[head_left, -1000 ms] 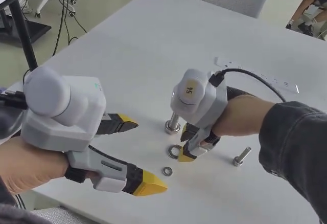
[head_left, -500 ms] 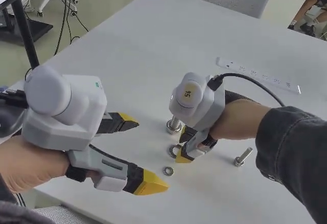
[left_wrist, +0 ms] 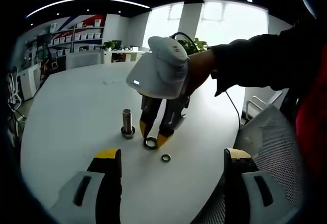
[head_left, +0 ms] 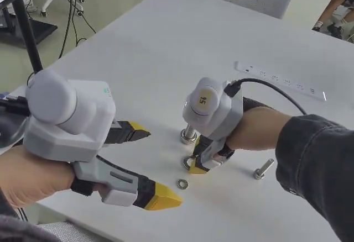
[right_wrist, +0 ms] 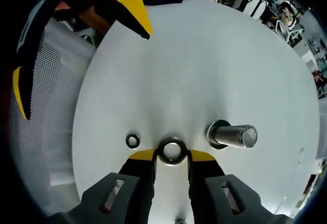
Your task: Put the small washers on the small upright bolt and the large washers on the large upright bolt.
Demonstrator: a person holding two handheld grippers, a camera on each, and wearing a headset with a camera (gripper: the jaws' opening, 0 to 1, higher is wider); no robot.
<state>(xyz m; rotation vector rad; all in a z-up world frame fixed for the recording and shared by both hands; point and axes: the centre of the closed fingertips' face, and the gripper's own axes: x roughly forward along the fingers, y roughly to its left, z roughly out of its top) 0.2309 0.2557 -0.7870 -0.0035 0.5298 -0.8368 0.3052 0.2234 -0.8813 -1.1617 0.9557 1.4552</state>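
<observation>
The large bolt [head_left: 188,134] stands upright on the white table [head_left: 166,59], with washers at its base. Just in front of it lies a large washer [right_wrist: 171,151], flat on the table. My right gripper [head_left: 196,166] points down at it, and its yellow tips press it from both sides. A small washer [head_left: 181,184] lies loose a little nearer to me. A small bolt [head_left: 261,168] sits to the right; I cannot tell whether it is upright. My left gripper [head_left: 152,164] hovers open at the near left, holding nothing.
A white power strip [head_left: 279,80] lies at the back right of the table. The table's near edge runs just below my left gripper. A mesh chair [left_wrist: 265,132] stands beside the table. A desk leg and cables [head_left: 66,10] stand on the floor at far left.
My right gripper has edged slightly left and down so its tips now bracket the large washer. The left gripper has stayed put.
</observation>
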